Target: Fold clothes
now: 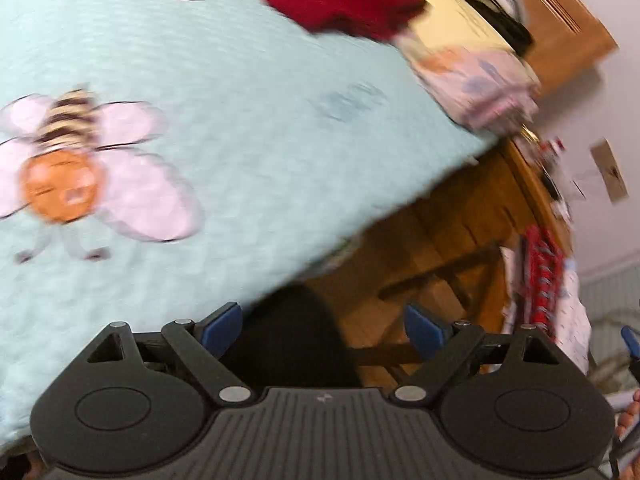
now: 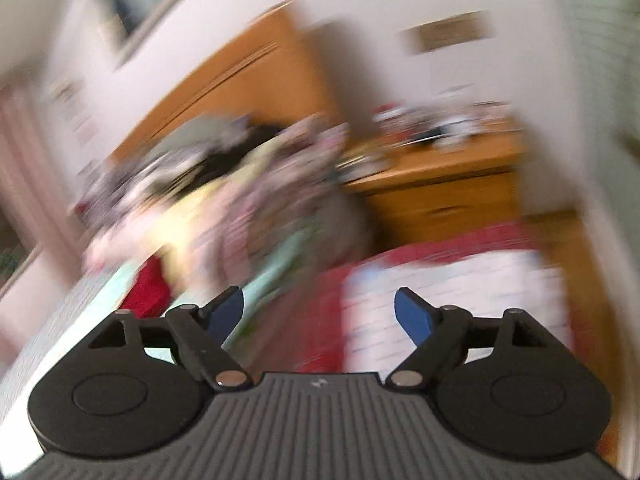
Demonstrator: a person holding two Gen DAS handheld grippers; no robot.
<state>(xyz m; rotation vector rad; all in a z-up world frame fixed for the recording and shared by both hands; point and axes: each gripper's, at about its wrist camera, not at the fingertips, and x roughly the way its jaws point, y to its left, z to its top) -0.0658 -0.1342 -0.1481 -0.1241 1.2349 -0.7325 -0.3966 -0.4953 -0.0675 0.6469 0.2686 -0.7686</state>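
A pale mint bedspread point(image 1: 248, 128) with bee figures fills the left wrist view. On its far side lie a dark red garment point(image 1: 340, 0) and a pile of pink and yellow clothes point(image 1: 472, 76). My left gripper point(image 1: 324, 326) hangs over the bed's edge, jaws wide, nothing between its blue pads point(image 1: 222, 328). The right wrist view is heavily blurred. There my right gripper point(image 2: 320, 316) stands open and empty before a heap of clothes point(image 2: 224, 208), with a red garment point(image 2: 148, 292) at its foot. A red and white stack point(image 2: 440, 292) lies to the right.
A wooden dresser point(image 2: 448, 196) with clutter on top stands beyond the bed. Wooden furniture point(image 1: 452, 248) shows below the bed's edge, with red and white patterned fabric point(image 1: 544, 280) hanging beside it. A wooden headboard point(image 2: 256, 76) leans against the white wall. A hand point(image 1: 628, 428) shows at the right edge.
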